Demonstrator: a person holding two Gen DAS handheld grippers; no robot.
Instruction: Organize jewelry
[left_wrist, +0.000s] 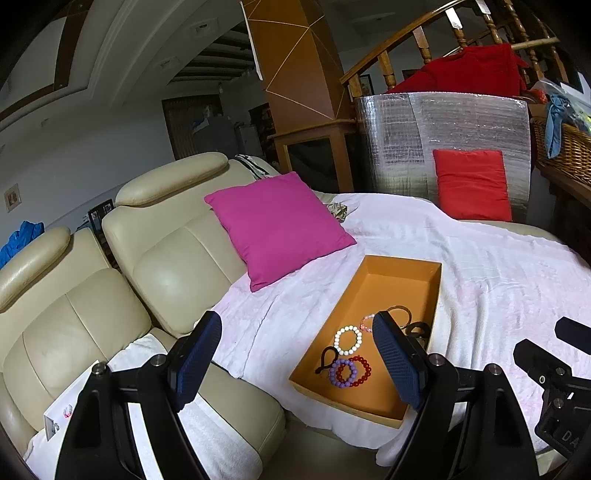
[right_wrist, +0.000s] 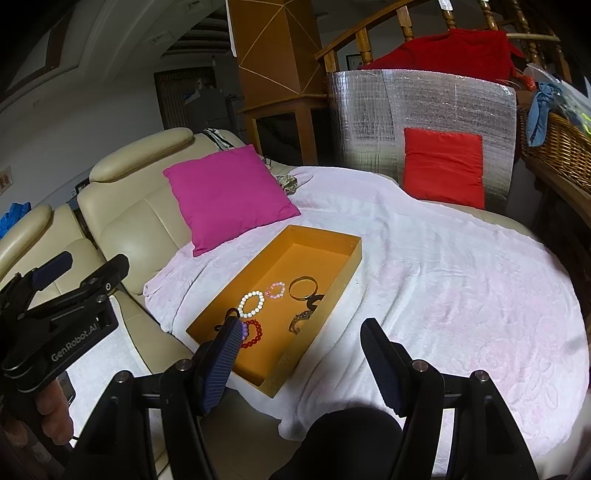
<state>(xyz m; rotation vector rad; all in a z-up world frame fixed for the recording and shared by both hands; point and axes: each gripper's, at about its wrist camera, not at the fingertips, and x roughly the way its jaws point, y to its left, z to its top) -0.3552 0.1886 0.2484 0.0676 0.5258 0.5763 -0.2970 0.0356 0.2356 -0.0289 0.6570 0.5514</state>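
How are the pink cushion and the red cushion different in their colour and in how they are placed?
The pink cushion is magenta; the red cushion is bright red. The pink cushion leans against the cream sofa back, with its lower corner on the white blanket; the red cushion stands against the silver foil sheet. The pink cushion is close to the orange box; the red cushion is farther behind it. Both are square and plain.

Ahead of me a magenta cushion leans on the cream leather sofa, a white blanket spreads across the seat, and a red cushion rests against silver foil sheeting.
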